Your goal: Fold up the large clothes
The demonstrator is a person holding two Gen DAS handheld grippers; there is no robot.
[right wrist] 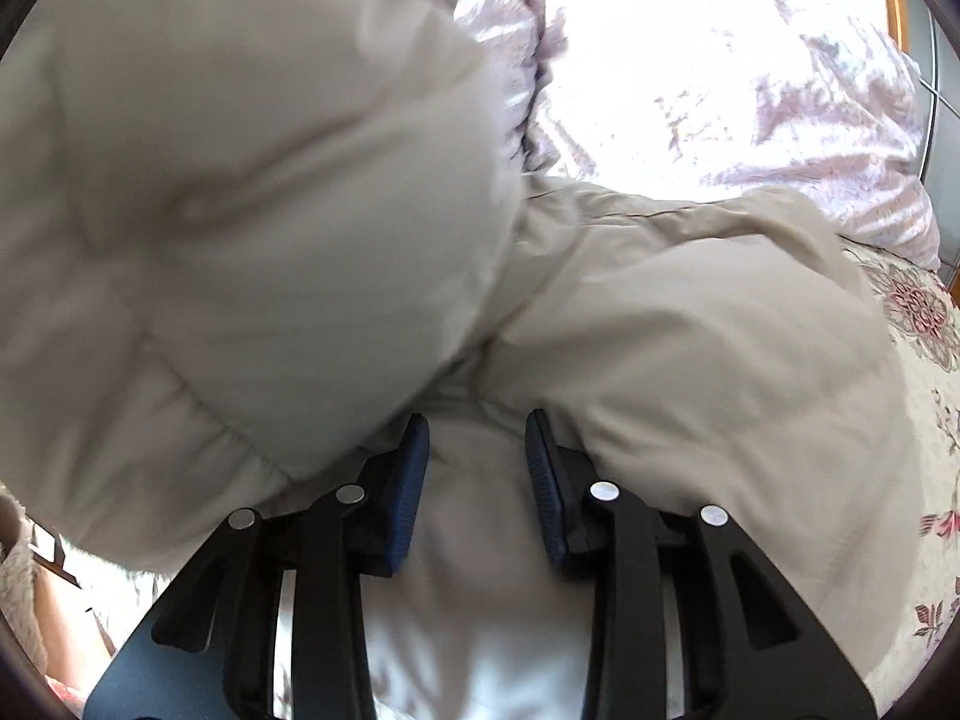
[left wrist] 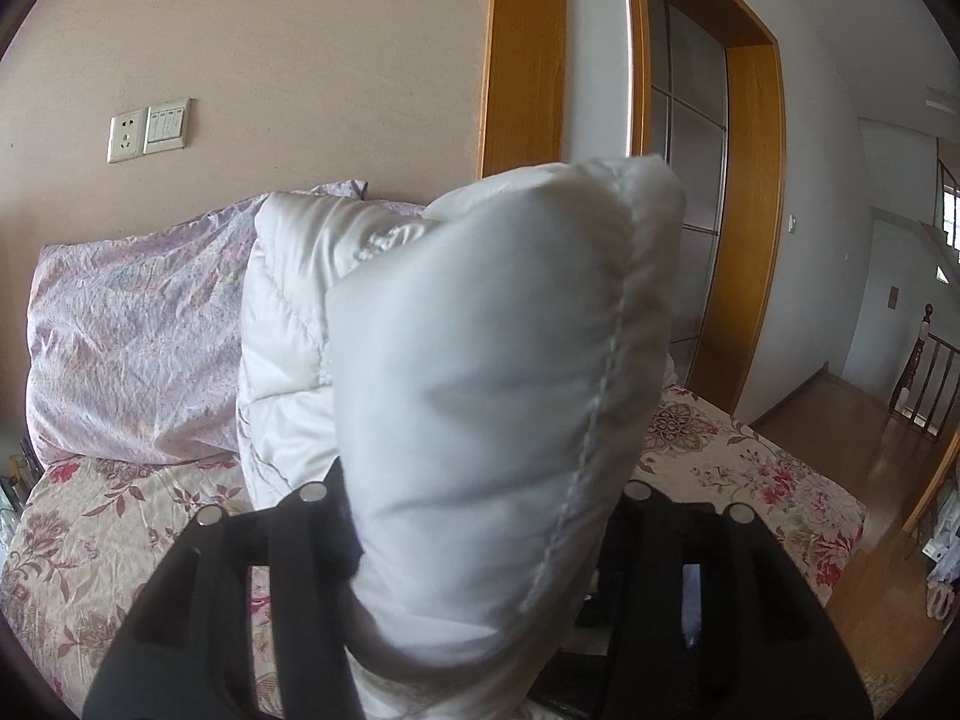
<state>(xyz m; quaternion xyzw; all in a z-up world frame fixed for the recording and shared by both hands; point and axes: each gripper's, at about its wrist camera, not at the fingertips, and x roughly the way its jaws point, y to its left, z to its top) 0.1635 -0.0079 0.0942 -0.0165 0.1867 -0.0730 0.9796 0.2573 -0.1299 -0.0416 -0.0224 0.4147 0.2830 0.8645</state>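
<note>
The left tool (left wrist: 480, 540) is pinching a thick puffed fold of the white padded jacket (left wrist: 480, 360) and holds it lifted above the bed (left wrist: 750, 468), so that the quilted panel with its stitched seam stands up between the 2 black fingers and hides most of the room behind it. The rest of the jacket trails down to the left, resting against the lilac pillow (left wrist: 132, 330) at the head of the bed. In the right wrist view the right tool (right wrist: 477, 480) is low over the jacket (right wrist: 690, 348), its blue pads (right wrist: 414, 480) spread a little with pale fabric bulging between them; the pads seem to press the cloth, though blur on the raised part at upper left makes it hard to say how firm that grip is. Judging from this, the step in hand is carrying 1 side or sleeve of the jacket over its body to make a fold. The next move would call for the left tool to bring the lifted part across and lay it flat, while the right tool keeps the lower part anchored so the slippery, springy padding does not slide or balloon open.
</note>
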